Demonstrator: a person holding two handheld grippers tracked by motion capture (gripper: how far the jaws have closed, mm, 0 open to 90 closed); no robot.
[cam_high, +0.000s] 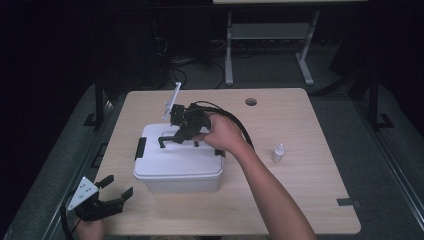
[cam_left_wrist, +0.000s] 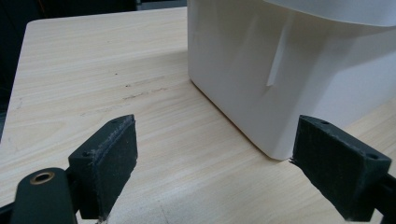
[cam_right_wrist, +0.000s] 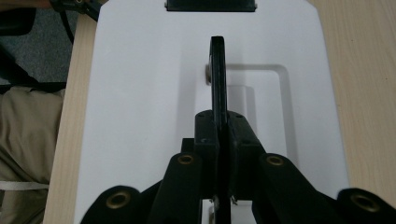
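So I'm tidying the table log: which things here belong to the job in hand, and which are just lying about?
In the job:
- white lidded box
- its black carry handle, raised and clamped in the right claw

Lying about:
- small white dropper bottle, standing apart to the box's right
- left claw, open and idle at the table's near left corner

One white box (cam_high: 178, 165), one dropper bottle (cam_high: 278, 153), two claws (cam_high: 114, 192).

Black two-jaw grippers, brass rivets, padded fingers (cam_left_wrist: 112, 158), trailing black cables, khaki trousers.
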